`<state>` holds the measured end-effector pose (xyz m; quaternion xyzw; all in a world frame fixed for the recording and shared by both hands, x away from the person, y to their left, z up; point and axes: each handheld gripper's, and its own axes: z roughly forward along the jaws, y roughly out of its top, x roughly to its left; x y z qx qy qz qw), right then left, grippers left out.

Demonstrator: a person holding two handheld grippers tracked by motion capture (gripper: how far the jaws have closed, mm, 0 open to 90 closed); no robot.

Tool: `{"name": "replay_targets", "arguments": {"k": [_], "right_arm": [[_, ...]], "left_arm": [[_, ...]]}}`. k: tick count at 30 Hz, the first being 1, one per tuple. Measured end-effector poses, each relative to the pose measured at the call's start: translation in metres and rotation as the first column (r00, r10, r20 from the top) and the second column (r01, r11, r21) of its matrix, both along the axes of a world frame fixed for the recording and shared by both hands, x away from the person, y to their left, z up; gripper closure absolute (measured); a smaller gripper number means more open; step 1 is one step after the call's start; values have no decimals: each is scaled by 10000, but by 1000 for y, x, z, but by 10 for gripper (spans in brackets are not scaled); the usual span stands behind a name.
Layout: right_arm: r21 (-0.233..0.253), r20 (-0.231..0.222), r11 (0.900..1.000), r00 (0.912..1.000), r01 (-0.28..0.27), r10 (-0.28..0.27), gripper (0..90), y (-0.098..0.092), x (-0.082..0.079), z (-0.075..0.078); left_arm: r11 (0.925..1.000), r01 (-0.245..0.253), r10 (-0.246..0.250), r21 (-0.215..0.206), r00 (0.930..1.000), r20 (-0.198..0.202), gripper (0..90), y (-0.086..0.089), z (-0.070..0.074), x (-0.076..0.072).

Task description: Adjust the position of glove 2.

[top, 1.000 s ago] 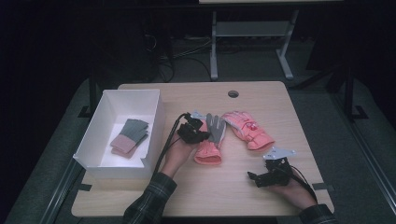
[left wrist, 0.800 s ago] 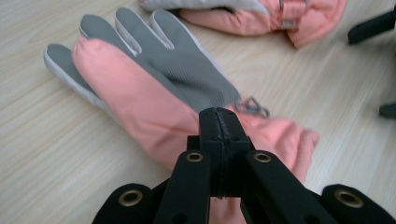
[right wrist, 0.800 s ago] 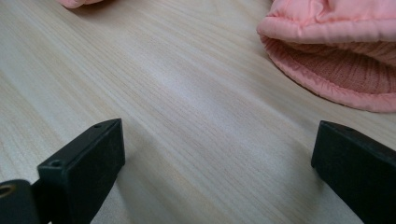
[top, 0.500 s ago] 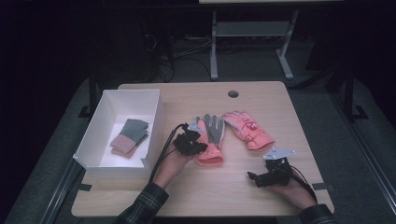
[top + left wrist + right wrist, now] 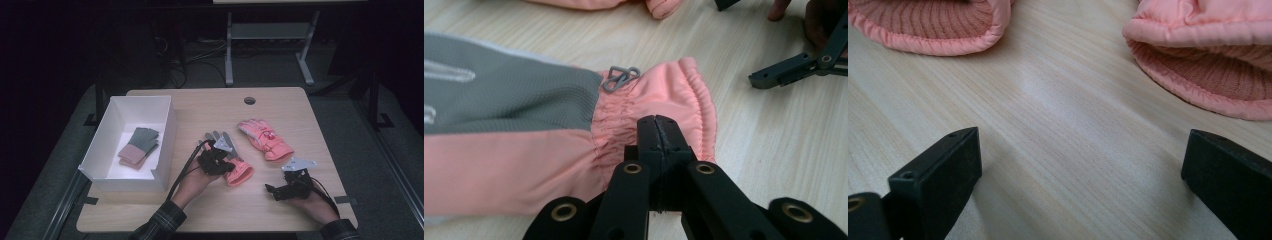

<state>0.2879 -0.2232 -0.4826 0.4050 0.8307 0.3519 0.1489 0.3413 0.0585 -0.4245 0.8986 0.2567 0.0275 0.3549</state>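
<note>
While the left gripper point(image 5: 658, 131) is clenched on the gathered cuff of the grey-and-pink glove point(image 5: 227, 159) at mid-bench, its own hand point(image 5: 196, 181) covers part of that cuff in the high view. The right gripper point(image 5: 274, 190) rests released near the front-right edge. A second pink glove point(image 5: 265, 139) lies beside; a white box point(image 5: 165, 145) with folded gloves point(image 5: 138, 147) sits left.

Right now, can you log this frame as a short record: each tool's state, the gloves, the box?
left tool: shut on the gathered cuff of the near glove, pink with a grey palm
right tool: open, resting on the table, holding nothing
far glove: pink, lying loose on the table, apart from both tools
white box: at the table's left, with a grey and pink pair of gloves inside
</note>
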Motion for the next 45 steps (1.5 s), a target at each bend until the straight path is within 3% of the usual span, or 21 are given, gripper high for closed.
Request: {"name": "replay_targets", "arguments": {"k": [7, 10, 14, 16, 17, 19, 24, 32, 35, 38, 39, 45], "right_arm": [[-2, 8, 10000, 10000, -6, 6, 22, 0, 0, 0], [-1, 4, 10000, 10000, -8, 8, 22, 0, 0, 0], [-19, -43, 10000, 10000, -26, 26, 22, -1, -1, 0], [-194, -247, 9997, 9996, -126, 121, 23, -4, 0, 2], [-402, -445, 9991, 9989, -131, 113, 44, -6, 0, 5], [-379, -704, 9992, 9975, -92, 65, 78, -12, -1, 11], [140, 29, 9994, 9995, 321, -322, 80, -32, -8, 25], [511, -59, 9983, 9996, 264, -261, 124, -41, -7, 31], [500, -100, 9985, 9997, 207, -202, 128, -40, -5, 33], [613, -429, 9980, 9990, 174, -148, 148, -38, -1, 36], [618, -579, 9979, 9982, 176, -141, 148, -36, 3, 37], [698, -434, 9970, 9986, 343, -314, 163, -31, 20, 44]], "left_arm": [[9984, -554, 559, -87, 9965, 624, 896, 7, 13, 18], [9973, -738, 736, 12, 9954, 609, 897, 5, 11, 30], [9973, -694, 689, 237, 9974, 206, 897, -3, -2, 36], [9979, -588, 583, 278, 9981, 183, 897, -9, -7, 34], [9983, -552, 549, 190, 9984, 135, 897, -11, -9, 33], [9986, -512, 511, -166, 9987, -70, 897, -18, -11, 29], [9992, 24, -33, -399, 9998, -212, 897, -40, -11, 17], [9957, 726, -740, -581, 9970, -210, 896, -61, -9, -1], [9940, 603, -613, -915, 9981, -79, 896, -51, -1, -1], [9918, 604, -595, -1126, 9982, 113, 885, -38, 6, -3], [9916, 590, -575, -1150, 9982, 159, 849, -32, 8, -4], [9936, 396, -339, -1060, 9979, 544, 696, 8, 9, -16]]}}
